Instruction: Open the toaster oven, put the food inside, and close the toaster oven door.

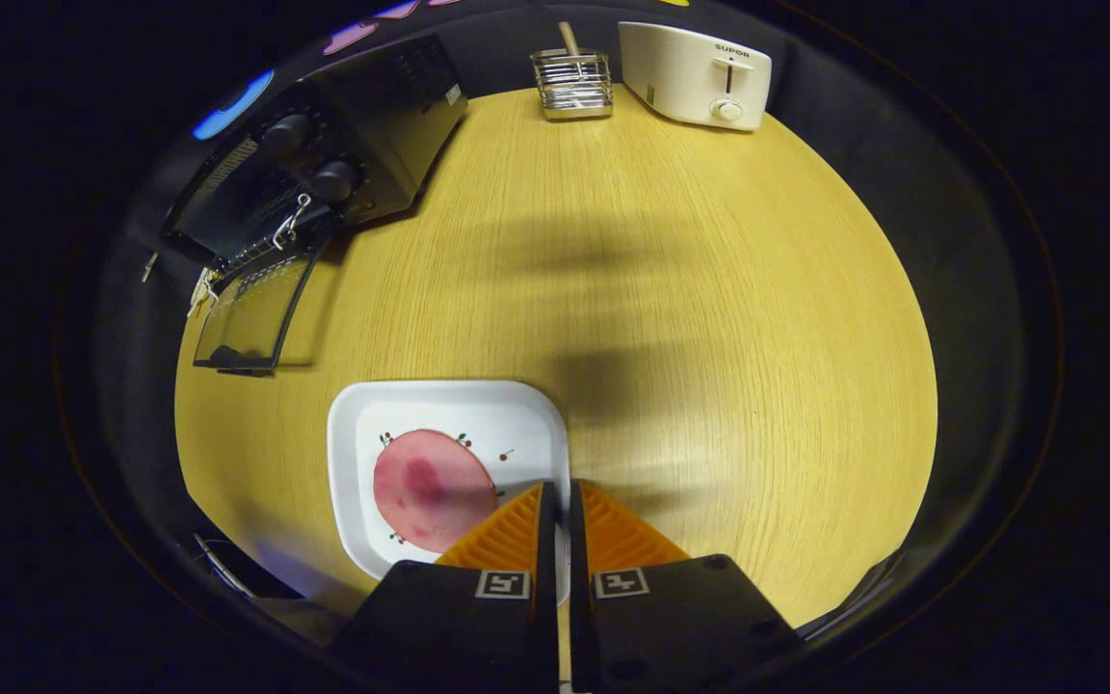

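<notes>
A black toaster oven stands at the far left of the wooden table. Its glass door is folded down open toward me. Just ahead of my fingers lies a white square plate with a round pink slice of food on it. My gripper sits at the plate's right rim, and its fingers are closed to a thin gap with the rim's edge running between them. The plate lies flat on the table.
At the table's far edge stand a cream pop-up toaster and a small wire holder with a wooden stick in it. Bare wood stretches between the plate and the oven door.
</notes>
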`<state>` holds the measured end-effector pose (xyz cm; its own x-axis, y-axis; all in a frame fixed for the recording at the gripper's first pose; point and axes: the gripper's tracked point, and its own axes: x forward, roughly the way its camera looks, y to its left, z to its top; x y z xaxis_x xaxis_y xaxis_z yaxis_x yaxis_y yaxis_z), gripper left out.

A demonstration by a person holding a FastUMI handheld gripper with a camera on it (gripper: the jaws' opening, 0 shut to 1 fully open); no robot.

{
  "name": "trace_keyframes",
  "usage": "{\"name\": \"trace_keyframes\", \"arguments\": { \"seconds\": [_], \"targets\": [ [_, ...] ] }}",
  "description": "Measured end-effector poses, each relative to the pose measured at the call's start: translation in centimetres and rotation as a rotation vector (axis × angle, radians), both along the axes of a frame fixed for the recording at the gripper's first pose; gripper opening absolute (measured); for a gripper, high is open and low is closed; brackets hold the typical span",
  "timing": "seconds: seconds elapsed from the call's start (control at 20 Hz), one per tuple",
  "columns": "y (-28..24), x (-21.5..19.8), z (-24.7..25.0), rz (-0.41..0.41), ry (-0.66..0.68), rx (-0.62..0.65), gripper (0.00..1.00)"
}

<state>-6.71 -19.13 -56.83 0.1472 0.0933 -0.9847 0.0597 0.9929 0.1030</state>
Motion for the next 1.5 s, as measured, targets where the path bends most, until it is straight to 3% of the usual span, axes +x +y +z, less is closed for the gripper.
{"name": "trace_keyframes", "arguments": {
  "seconds": [0.2, 0.45, 0.6, 0.85, 1.05, 1.35, 1.5],
  "targets": [
    [0.1, 0.1, -0.1, 0.040, 0.012, 0.028, 0.05],
    [-0.1, -0.6, 0.4, -0.022, 0.065, 0.112, 0.05],
    [1.0, -0.9, 2.0, -0.195, 0.099, 0.277, 0.05],
    [2.1, -1.3, 4.2, -0.412, 0.085, 0.410, 0.05],
    [5.8, -1.0, 7.8, -0.611, 0.037, 0.570, 0.05],
    [13.6, 2.5, 12.0, -0.775, -0.086, 0.666, 0.05],
    [17.2, 5.2, 10.9, -0.869, -0.104, 0.668, 0.05]
  ]
}}
